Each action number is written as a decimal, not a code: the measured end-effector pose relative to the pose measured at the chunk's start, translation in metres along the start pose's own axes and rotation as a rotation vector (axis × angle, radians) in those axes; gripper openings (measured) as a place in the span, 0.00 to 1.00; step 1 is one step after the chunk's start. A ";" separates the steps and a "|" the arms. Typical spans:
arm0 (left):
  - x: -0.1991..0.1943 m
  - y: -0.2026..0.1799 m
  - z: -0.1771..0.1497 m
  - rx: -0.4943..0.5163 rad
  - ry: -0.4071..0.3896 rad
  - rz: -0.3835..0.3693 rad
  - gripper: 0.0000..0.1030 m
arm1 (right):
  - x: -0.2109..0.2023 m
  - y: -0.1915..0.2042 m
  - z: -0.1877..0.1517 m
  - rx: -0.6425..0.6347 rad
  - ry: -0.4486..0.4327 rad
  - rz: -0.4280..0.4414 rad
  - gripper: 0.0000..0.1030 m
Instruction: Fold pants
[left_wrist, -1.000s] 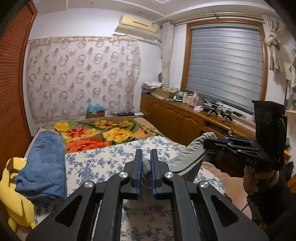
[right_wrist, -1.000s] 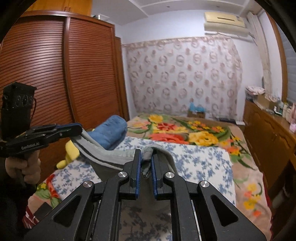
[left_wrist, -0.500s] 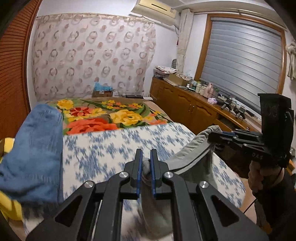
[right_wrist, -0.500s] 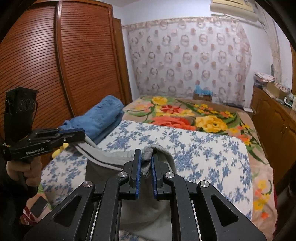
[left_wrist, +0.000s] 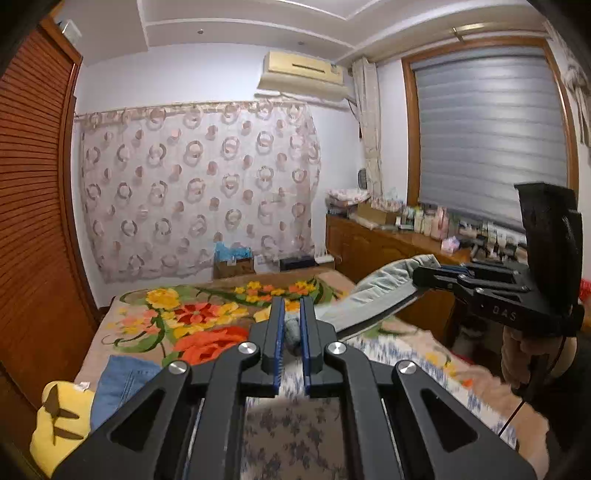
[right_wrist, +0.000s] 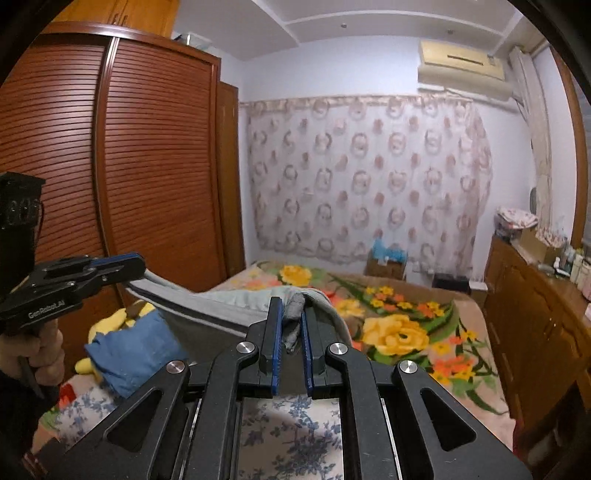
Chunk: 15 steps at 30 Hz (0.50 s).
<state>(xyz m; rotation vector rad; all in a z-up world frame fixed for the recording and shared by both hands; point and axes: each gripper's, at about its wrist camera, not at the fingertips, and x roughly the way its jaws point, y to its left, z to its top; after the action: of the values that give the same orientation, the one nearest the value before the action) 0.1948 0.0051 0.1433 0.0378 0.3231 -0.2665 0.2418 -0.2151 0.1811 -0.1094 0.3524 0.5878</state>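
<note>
Left gripper (left_wrist: 291, 328): clamping one end of the waistband, jaws nearly together on bunched cloth.
Right gripper (right_wrist: 291, 326): pinching the other end in the same way.
Grey pants (right_wrist: 221, 304): hanging stretched between both grippers, held up above the bed (right_wrist: 406, 332), lower part hidden below the views.
Nearby: blue jeans (left_wrist: 122, 380) and yellow plush toy (left_wrist: 59, 424) lying at the bed's left edge.
Risk, slipping: holding only a small bunch of cloth, so probably losing it under a hard pull.
Risk, uneven fold: lowering with one end higher, likely giving twisted legs.
Risk, snagging: possibly dragging over the jeans.
</note>
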 end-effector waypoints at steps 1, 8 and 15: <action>-0.002 -0.002 -0.014 0.004 0.021 0.003 0.05 | -0.001 0.004 -0.009 -0.006 0.014 0.001 0.06; -0.010 -0.009 -0.127 -0.032 0.238 -0.005 0.05 | 0.020 0.032 -0.128 0.051 0.244 0.062 0.06; -0.035 -0.032 -0.186 -0.079 0.320 -0.024 0.05 | 0.009 0.061 -0.208 0.084 0.371 0.089 0.06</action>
<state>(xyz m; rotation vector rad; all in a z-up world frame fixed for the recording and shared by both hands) 0.0970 -0.0019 -0.0219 -0.0016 0.6522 -0.2713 0.1538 -0.2010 -0.0165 -0.1221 0.7443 0.6398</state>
